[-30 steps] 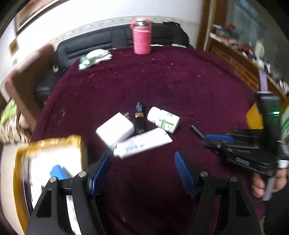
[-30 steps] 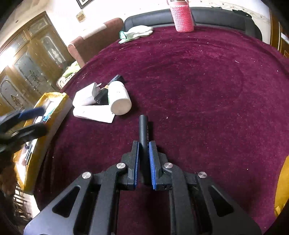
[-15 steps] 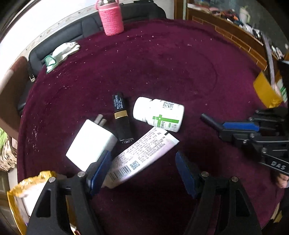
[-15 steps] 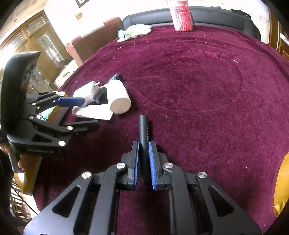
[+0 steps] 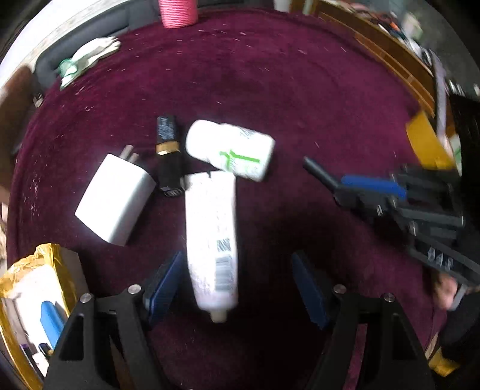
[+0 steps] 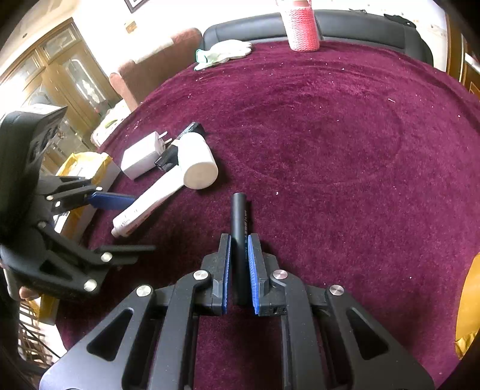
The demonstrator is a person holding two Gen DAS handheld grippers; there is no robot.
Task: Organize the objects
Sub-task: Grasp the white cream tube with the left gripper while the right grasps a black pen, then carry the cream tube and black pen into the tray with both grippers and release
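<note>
Bench [image 6: 345,144]: round, covered in deep red plush cloth, flecked with pale lint.
Left gripper [image 5: 237,279]: jaws released and wide apart, straddling the cap end of the white tube, blue pads clear of it on both sides.
White tube [image 5: 211,237]: lying flat on the cloth, barcode up, cap toward the camera, far end touching the white bottle.
White bottle [image 5: 231,150]: on its side, green cross mark on the label, just beyond the tube.
Black lipstick case [image 5: 169,156]: gold band at the middle, lying between the bottle and the charger.
White charger [image 5: 115,195]: plug prongs pointing away, left of the lipstick case.
Right gripper [image 6: 239,271]: jaws clenched on a black pen, blue pads pressed to its barrel.
Black pen [image 6: 239,222]: sticking forward out of the right jaws, above the cloth, well apart from the cluster.
Yellow-edged box [image 5: 33,288]: at the near left bench edge, a blue item inside.
Pink knitted container [image 6: 300,27]: upright at the far edge.
Pale gloves [image 6: 223,52]: far edge, left of the pink container.
</note>
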